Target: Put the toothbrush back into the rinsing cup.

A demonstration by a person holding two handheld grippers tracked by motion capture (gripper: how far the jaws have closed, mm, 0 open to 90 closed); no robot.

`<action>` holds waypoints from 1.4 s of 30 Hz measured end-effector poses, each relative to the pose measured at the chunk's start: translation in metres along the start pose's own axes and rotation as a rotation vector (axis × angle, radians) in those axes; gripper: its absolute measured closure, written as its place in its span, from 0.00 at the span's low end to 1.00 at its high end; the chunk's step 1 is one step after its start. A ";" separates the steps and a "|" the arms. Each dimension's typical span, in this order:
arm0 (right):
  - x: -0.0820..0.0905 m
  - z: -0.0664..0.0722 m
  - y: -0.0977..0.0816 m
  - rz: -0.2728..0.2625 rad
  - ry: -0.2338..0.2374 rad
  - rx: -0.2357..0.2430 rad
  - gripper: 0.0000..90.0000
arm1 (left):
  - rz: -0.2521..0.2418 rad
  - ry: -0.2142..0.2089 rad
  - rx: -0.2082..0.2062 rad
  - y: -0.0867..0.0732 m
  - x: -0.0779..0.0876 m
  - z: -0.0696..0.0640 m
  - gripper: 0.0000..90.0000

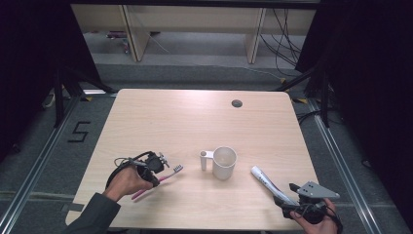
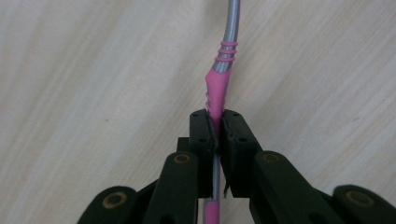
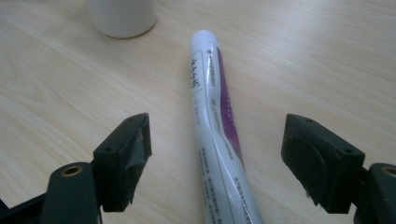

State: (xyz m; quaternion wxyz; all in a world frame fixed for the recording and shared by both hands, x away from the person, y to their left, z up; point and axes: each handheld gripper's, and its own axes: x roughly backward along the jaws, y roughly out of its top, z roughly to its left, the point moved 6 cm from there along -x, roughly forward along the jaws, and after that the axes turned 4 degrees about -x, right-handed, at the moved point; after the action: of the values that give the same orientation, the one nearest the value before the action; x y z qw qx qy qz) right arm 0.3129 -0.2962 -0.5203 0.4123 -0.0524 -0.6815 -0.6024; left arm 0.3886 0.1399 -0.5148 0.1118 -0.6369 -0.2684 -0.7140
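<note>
Your two black grippers and your dark sleeve

Your left gripper (image 1: 155,164) is black, with thick black cable looped beside it and small silver metal bits on top. Your right gripper (image 1: 292,199) wears a grey three-cornered plate with dark dots. Up close, the jaws are chunky black blocks with little screw holes, and round brass-coloured pins sit in the black arms. Your left arm has a dark grey sleeve (image 1: 95,214).
</note>
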 end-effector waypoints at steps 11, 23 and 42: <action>0.001 -0.004 0.002 -0.019 -0.014 0.028 0.28 | -0.270 0.041 0.100 0.010 0.022 0.011 0.92; 0.000 -0.004 0.002 -0.013 -0.013 0.027 0.28 | -0.708 0.055 0.234 0.026 0.038 0.012 0.92; 0.000 -0.004 0.002 -0.019 -0.021 0.032 0.28 | -0.960 0.045 0.284 0.061 0.053 -0.001 0.92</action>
State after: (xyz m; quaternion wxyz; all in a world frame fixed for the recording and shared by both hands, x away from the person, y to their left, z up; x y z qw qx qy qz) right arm 0.3158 -0.2995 -0.5191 0.4000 -0.0454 -0.6959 -0.5947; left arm 0.4095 0.0982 -0.4484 -0.1380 -0.4046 -0.6234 -0.6547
